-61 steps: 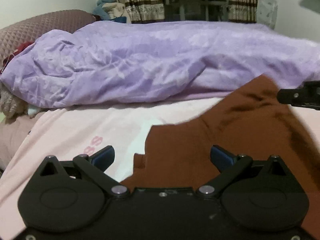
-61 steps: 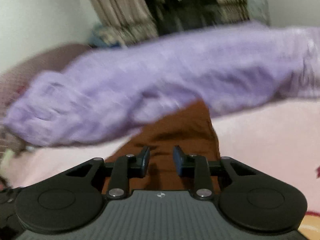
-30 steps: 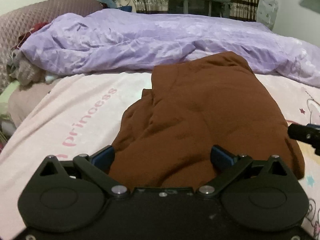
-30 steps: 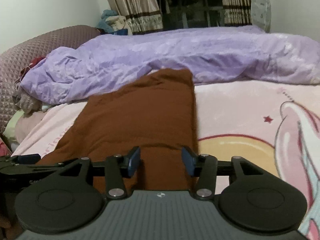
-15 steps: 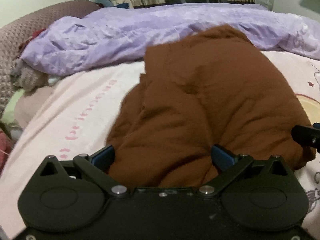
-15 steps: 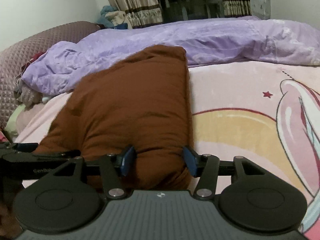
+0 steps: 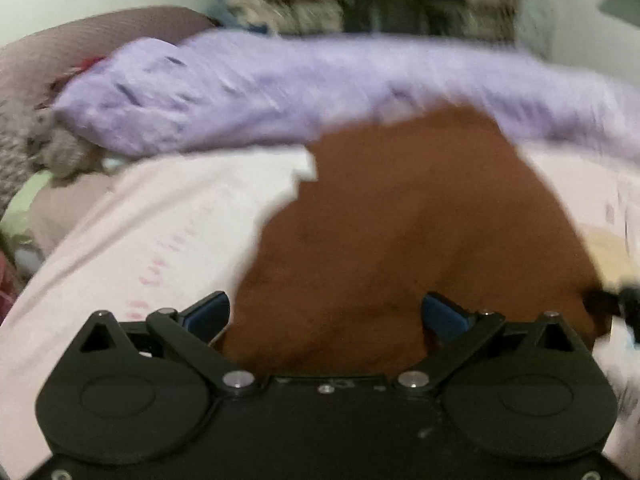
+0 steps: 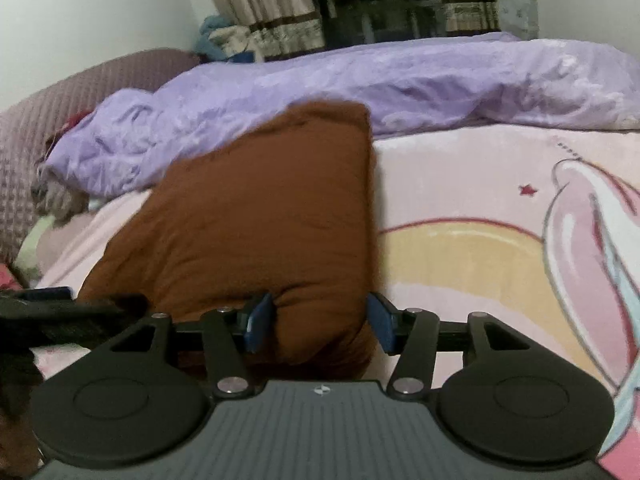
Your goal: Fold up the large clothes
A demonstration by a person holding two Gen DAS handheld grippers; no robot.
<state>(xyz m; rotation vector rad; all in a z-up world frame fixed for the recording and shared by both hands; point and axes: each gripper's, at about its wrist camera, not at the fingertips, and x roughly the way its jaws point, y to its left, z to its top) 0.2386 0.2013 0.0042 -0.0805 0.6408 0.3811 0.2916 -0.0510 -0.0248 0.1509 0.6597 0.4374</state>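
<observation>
A brown garment (image 8: pixel 260 216) lies folded on the pink bedsheet (image 8: pixel 472 184), its near edge bunched up. My right gripper (image 8: pixel 320 324) is open, its blue pads either side of the garment's near right corner. My left gripper (image 7: pixel 326 316) is open wide over the garment's near left part (image 7: pixel 392 224); that view is blurred. The left gripper shows at the left edge of the right wrist view (image 8: pixel 44 300), and the right gripper's tip shows at the right edge of the left wrist view (image 7: pixel 612 304).
A rumpled purple duvet (image 8: pixel 360 92) lies across the far side of the bed. A mauve quilted headboard (image 8: pixel 60 96) is at the left. Curtains and a dark window (image 8: pixel 360 4) are behind. The sheet bears a cartoon print (image 8: pixel 580 220) at the right.
The right gripper has opened wider around the garment's near corner. Both grippers moved closer to the garment, which now bunches higher; the left view has turned blurred with motion.
</observation>
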